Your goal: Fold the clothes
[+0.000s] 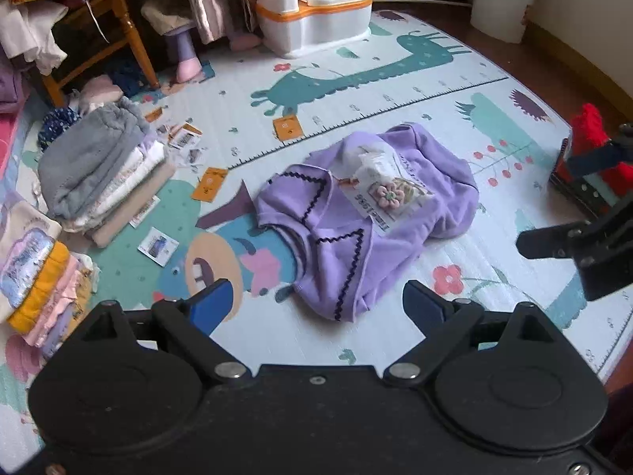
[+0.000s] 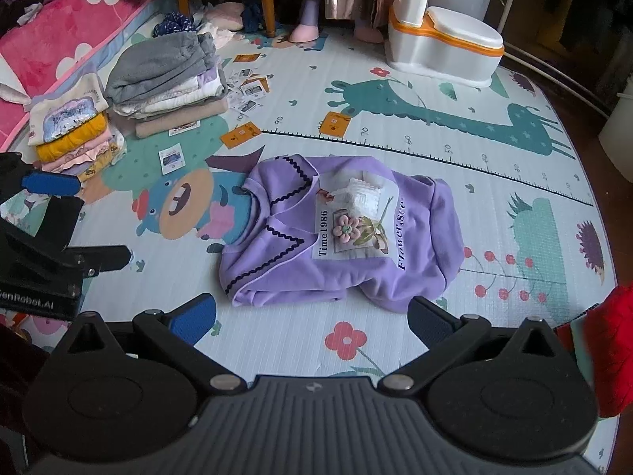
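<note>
A purple sweatshirt (image 1: pixel 356 221) with a dark zigzag-trimmed collar and a flower print lies folded on the play mat (image 1: pixel 277 340), front side up; in the right wrist view the sweatshirt (image 2: pixel 348 273) sits mid-frame. My left gripper (image 1: pixel 316 308) hovers just short of its near edge, open, nothing between the blue pads. My right gripper (image 2: pixel 312 320) is likewise open above the mat in front of the garment, empty. Each gripper shows at the edge of the other's view: the right one (image 1: pixel 573 237), the left one (image 2: pixel 59 213).
Two stacks of folded clothes stand on the left: a grey-topped pile (image 2: pixel 166 79) and a yellow-and-pink pile (image 2: pixel 75 138). Orange tags and paper cards (image 2: pixel 241 134) are scattered on the mat. A white potty (image 2: pixel 443 47), a wooden chair (image 1: pixel 118 39) and a red cloth (image 2: pixel 613 348) border the area.
</note>
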The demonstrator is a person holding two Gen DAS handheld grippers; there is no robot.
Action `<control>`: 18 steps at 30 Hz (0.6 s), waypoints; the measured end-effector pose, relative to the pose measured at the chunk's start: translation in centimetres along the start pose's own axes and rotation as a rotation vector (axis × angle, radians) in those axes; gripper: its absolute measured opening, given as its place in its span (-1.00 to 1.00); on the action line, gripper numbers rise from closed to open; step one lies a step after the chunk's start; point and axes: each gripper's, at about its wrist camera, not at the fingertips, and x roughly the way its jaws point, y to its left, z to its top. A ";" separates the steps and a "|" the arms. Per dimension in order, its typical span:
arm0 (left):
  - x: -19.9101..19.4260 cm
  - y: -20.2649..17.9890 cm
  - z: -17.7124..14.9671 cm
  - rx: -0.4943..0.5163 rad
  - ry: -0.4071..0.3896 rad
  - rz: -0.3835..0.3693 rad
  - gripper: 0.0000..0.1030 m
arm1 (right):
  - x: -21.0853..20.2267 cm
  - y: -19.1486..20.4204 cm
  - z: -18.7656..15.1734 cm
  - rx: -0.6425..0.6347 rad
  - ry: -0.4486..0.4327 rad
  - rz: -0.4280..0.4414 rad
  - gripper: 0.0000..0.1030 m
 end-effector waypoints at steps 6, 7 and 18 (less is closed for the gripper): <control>-0.3 1.1 1.1 -0.026 -0.004 -0.018 0.82 | -0.3 -0.5 0.4 -0.004 0.002 -0.009 0.99; -0.5 1.0 0.8 -0.020 -0.017 -0.016 0.82 | -0.2 -0.1 0.3 -0.005 0.002 -0.010 0.99; -0.4 0.3 -0.5 0.000 -0.037 -0.023 0.82 | 0.6 0.4 -0.2 -0.025 0.014 -0.009 0.99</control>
